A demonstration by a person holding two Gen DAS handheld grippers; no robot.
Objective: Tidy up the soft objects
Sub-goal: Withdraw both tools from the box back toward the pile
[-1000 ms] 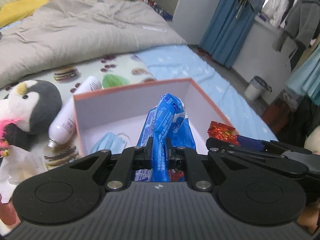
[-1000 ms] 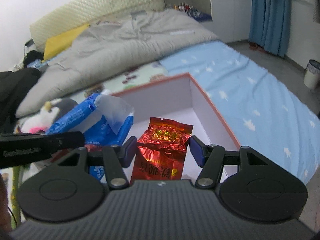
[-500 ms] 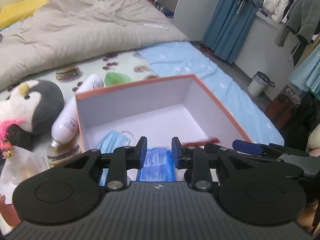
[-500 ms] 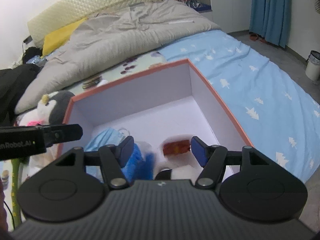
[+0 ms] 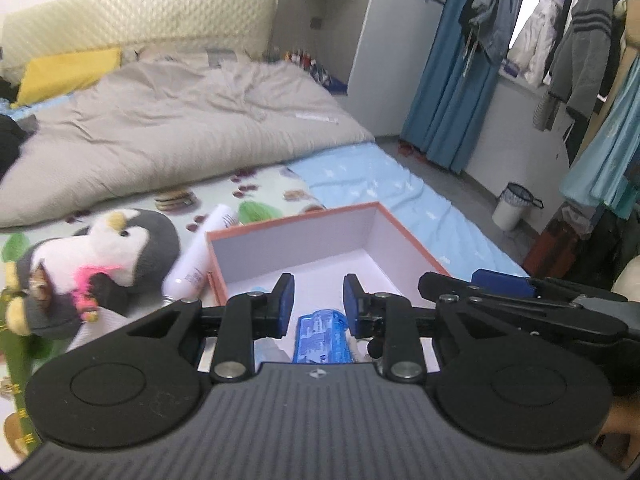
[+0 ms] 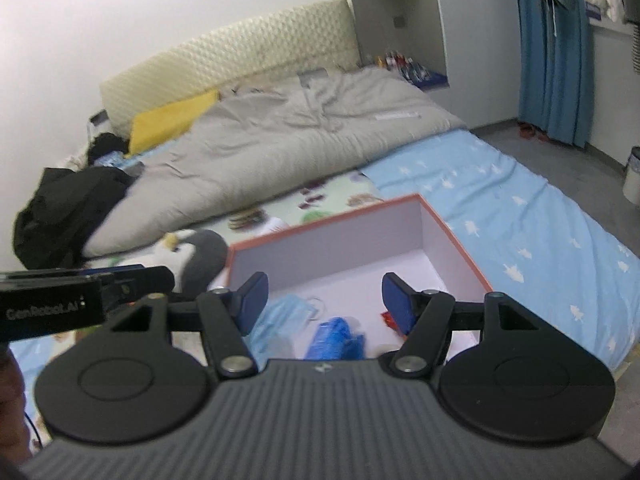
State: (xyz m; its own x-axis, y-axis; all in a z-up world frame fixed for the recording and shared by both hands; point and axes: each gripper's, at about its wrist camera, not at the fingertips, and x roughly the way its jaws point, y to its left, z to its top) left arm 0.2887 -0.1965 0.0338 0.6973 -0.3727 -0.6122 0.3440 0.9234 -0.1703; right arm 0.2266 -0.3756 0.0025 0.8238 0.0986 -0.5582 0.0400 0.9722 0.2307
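An orange-rimmed box (image 5: pixel 296 222) with a white inside stands on the bed; it also shows in the right wrist view (image 6: pixel 460 240). Inside lie a blue packet (image 5: pixel 322 338) (image 6: pixel 336 338), a blue face mask (image 6: pixel 280 316) and a red foil packet (image 6: pixel 389 319), mostly hidden by a finger. My left gripper (image 5: pixel 318 300) is open and empty above the box's near end. My right gripper (image 6: pixel 326 296) is open and empty, also above the box. A plush penguin (image 5: pixel 100 256) lies left of the box.
A white bottle (image 5: pixel 200 256) lies between the penguin and the box. A grey duvet (image 5: pixel 168 132) covers the far bed, with a yellow pillow (image 6: pixel 168 120) and black clothes (image 6: pixel 68 208). A bin (image 5: pixel 514 206) and hanging clothes stand right.
Both grippers opened and let go: the blue packet and the red foil packet dropped into the box. Both grippers then rose and pulled back.
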